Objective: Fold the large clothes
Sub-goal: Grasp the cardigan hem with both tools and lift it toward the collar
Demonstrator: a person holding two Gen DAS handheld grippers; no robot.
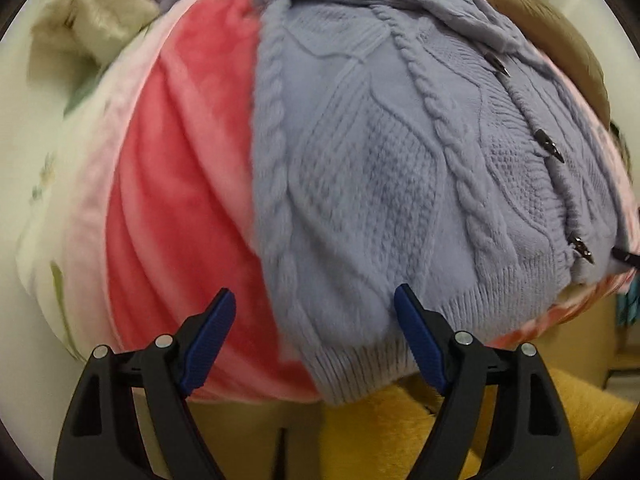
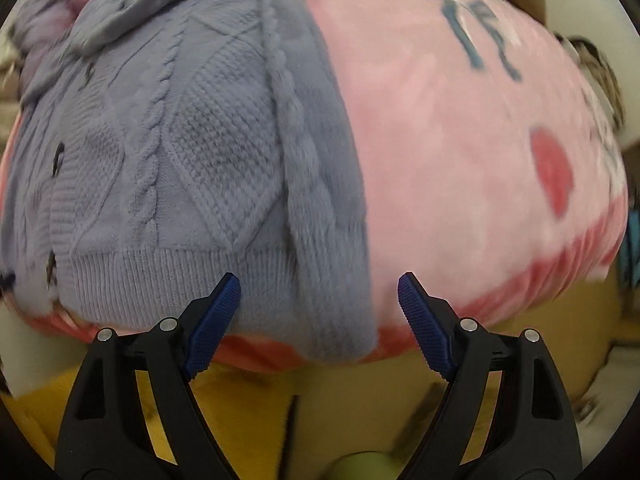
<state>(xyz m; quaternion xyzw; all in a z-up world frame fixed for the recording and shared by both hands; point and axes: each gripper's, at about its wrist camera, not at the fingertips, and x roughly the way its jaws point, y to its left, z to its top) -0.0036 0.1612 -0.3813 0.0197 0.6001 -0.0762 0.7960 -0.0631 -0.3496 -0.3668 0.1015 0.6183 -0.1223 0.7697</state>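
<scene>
Jaws wide apart on both sides, and neither has hold of anything: the left gripper (image 1: 315,304) hangs just short of the cardigan's ribbed hem (image 1: 360,364), the right gripper (image 2: 319,290) just short of the same hem's other corner. The lavender cable-knit cardigan (image 1: 360,152) lies spread on a pink fleece blanket (image 2: 460,140), its hem along the blanket's near edge, and from there the body runs away toward the far side. It looks to be buttoned down the front, with dark buttons (image 1: 548,142) in a row. At least one sleeve (image 2: 320,200) seems already laid lengthwise over the body, reaching right down to the hem, so the sides may be in; the far end is bunched and hard to read. What is left, by the look of it, is the lengthwise fold, hem up toward the collar. The knit is thick and soft, with raised braids, and lies fairly flat near the hem
</scene>
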